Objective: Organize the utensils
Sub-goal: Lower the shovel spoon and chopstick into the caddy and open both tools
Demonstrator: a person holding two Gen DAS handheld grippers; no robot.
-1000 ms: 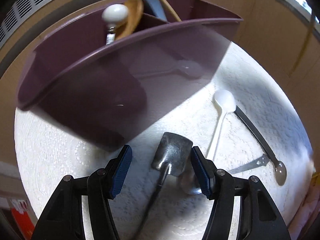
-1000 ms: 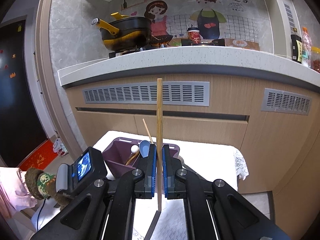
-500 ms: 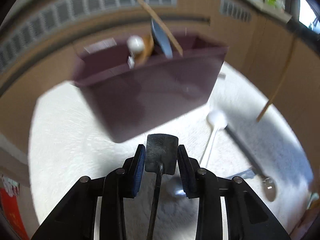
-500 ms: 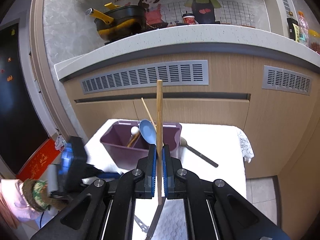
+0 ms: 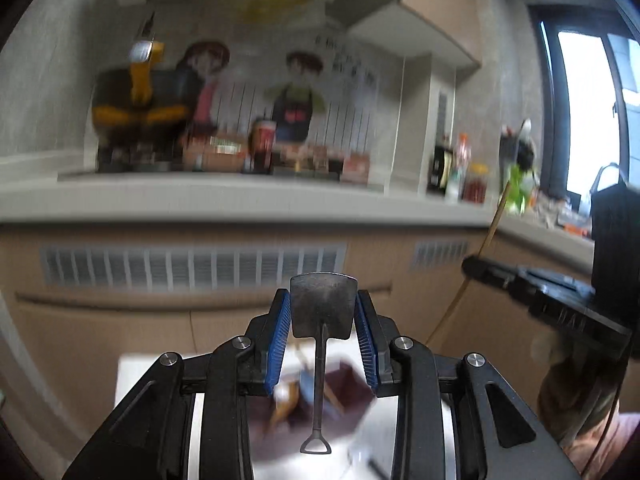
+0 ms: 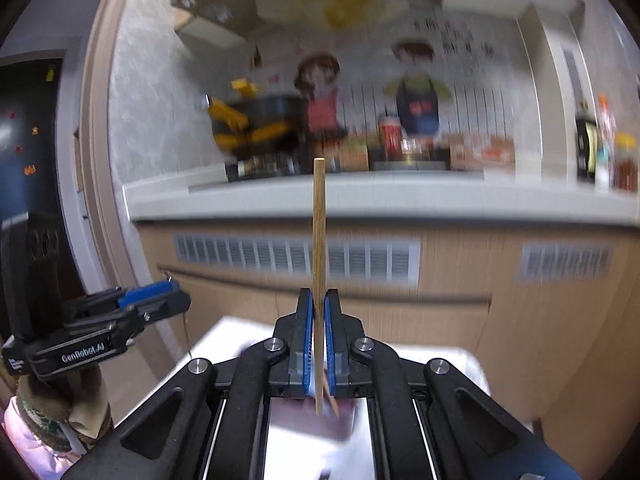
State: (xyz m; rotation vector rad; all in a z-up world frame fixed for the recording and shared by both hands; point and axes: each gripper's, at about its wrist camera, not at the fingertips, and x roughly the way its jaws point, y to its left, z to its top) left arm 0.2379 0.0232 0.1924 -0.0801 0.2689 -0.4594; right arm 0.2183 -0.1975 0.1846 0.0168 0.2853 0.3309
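Note:
My left gripper (image 5: pixel 322 312) is shut on the blade of a small metal spatula (image 5: pixel 323 306), which hangs handle-down above the purple utensil holder (image 5: pixel 348 388); the holder is blurred and holds several utensils. My right gripper (image 6: pixel 319 320) is shut on a wooden chopstick (image 6: pixel 319 240) held upright, with the purple holder (image 6: pixel 320 420) just below it. The right gripper and its chopstick (image 5: pixel 490 232) show at the right of the left wrist view. The left gripper (image 6: pixel 152 300) shows at the left of the right wrist view.
The white-clothed table (image 6: pixel 448 356) stands in front of wooden kitchen cabinets with vent grilles (image 6: pixel 296 256). A grey countertop (image 5: pixel 240 196) above carries a black and yellow pot (image 6: pixel 256 124), jars and bottles. A dark doorway (image 6: pixel 28 160) lies to the left.
My left gripper closed on the spatula blade and lifted it off the table, tilting up to face the cabinets. My right gripper rose with the chopstick still held upright.

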